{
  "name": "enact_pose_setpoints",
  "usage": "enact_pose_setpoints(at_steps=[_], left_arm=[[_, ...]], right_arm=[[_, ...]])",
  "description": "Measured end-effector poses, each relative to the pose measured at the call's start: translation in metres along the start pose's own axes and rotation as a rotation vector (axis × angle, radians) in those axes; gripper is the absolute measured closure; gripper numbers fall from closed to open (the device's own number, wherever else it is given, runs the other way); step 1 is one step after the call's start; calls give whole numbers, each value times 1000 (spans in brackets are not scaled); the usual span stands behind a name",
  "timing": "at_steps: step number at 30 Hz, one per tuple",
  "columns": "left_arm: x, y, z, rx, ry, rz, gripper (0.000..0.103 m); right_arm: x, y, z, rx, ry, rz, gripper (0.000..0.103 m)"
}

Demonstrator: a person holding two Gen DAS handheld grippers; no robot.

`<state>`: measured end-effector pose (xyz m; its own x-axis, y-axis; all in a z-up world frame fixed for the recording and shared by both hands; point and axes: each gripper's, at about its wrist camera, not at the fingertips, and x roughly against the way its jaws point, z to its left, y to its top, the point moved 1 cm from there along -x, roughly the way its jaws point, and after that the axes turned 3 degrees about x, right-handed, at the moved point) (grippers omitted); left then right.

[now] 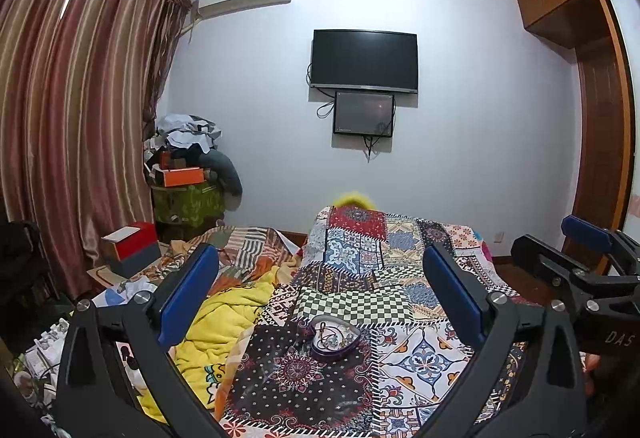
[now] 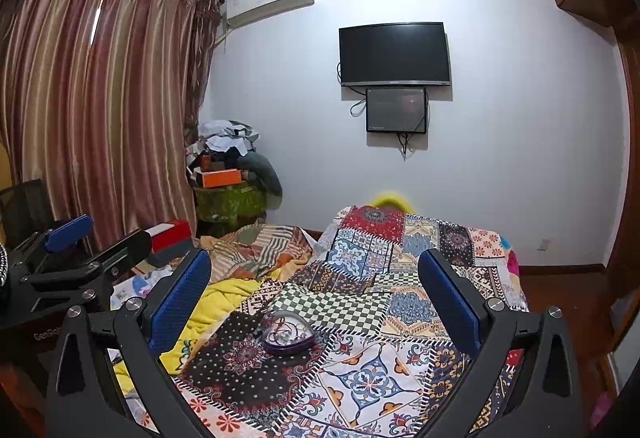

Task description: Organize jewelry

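A purple heart-shaped jewelry box (image 1: 335, 338) lies open on the patchwork quilt (image 1: 404, 354) covering the bed, small pieces inside. Nearer the camera than the box, the left gripper (image 1: 320, 302) and right gripper (image 2: 316, 302) hover with fingers apart, empty.

— On the bed (image 1: 420, 358)?
— Patchwork quilt (image 1: 352, 250) spread flat, heart-shaped dish (image 1: 334, 338) of tangled jewelry (image 1: 336, 332) resting directly on top.
— And alongside?
— Crumpled yellow blanket (image 1: 224, 314), left of the dish.
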<state>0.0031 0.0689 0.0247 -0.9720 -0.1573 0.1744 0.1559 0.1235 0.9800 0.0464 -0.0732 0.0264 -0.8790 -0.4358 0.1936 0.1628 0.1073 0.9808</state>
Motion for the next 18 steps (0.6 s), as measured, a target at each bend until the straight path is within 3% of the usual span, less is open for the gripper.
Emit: enact_pose_setpoints(at_steps=[18], left_arm=[[-3,-4,-6,-21,-6,5,1]], right_arm=[[1,0,-3,-5,6,21,0]])
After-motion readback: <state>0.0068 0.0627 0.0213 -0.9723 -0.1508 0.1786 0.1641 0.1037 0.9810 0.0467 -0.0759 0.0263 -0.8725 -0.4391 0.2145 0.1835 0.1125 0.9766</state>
